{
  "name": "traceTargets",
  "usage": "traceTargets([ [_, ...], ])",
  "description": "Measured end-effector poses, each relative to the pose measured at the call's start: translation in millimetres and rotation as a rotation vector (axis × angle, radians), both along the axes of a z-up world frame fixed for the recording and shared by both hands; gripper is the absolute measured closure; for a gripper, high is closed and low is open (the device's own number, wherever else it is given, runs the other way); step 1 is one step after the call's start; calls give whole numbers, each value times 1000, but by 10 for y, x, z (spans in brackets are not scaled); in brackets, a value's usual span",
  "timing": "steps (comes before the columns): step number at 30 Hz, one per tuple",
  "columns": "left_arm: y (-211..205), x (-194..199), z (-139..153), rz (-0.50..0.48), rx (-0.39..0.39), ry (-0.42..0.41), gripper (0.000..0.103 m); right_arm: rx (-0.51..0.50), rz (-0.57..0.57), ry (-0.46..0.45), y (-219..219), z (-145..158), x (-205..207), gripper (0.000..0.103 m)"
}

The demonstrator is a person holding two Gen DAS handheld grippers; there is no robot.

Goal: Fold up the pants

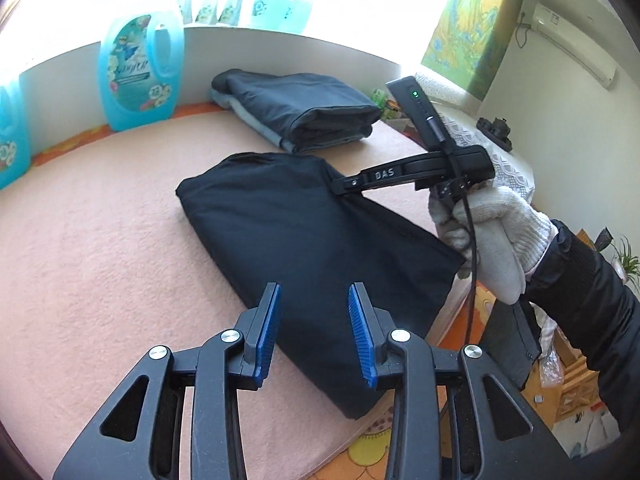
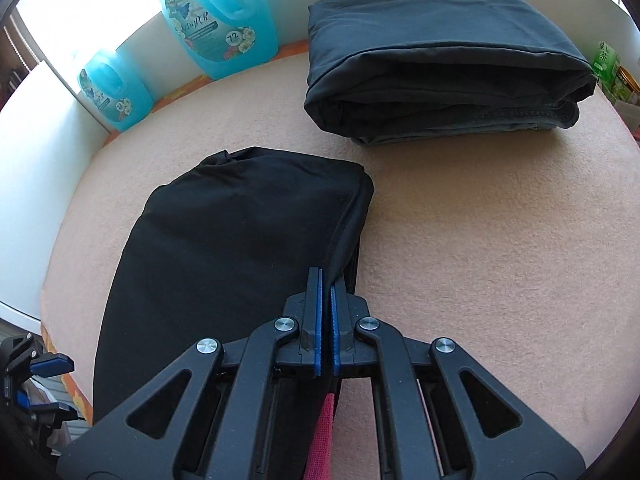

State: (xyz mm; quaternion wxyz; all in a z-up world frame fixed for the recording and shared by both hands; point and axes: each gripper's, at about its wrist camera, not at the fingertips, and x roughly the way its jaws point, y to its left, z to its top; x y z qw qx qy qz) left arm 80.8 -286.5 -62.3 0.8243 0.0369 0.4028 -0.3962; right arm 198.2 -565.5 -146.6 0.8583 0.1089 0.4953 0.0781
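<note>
1. The left gripper [image 1: 314, 312] hovers nearest, its jaws narrowly parted with nothing between them; the black pants [image 1: 304, 240] lie just beyond and below its blue pads [image 1: 267, 334].
2. The right gripper [image 2: 326, 280] has its jaws shut on a pinch of the pants' right-hand edge, near the fold's corner. In the left wrist view the same gripper reaches in from the side, held by a gloved hand [image 1: 488, 236].
3. The pants [image 2: 236, 240] lie folded on the pink blanket [image 2: 480, 240], one end hanging toward the near edge.
4. Risk, as I judge it: with only one side gripped, any pull by the right gripper could drag the top layer askew and open the fold. The loose near end could also slide off the edge.
5. Further back sits a folded stack of dark garments [image 2: 444, 64], well apart from the pants; a wide swing could knock it.
6. Farthest, blue detergent bottles [image 2: 216, 20] stand against the white wall.
</note>
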Motion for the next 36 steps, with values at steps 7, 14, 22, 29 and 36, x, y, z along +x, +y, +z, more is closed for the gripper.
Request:
traceTargets([
  [7, -208, -279, -258, -70, 46, -12, 69, -33, -28, -38, -82, 135, -147, 84],
  [14, -230, -395, -330, -66, 74, -71, 69, 23, -29, -79, -139, 327, -501, 57],
  [22, -145, -578, -295, -90, 80, -97, 69, -25, 22, -31, 40, 120, -678, 49],
  [29, 165, -372, -56, -12, -14, 8, 63, 90, -6, -19, -138, -25, -663, 49],
  [36, 382, 465, 39, 146, -113, 156, 51, 199, 51, 10, -133, -138, -601, 49],
])
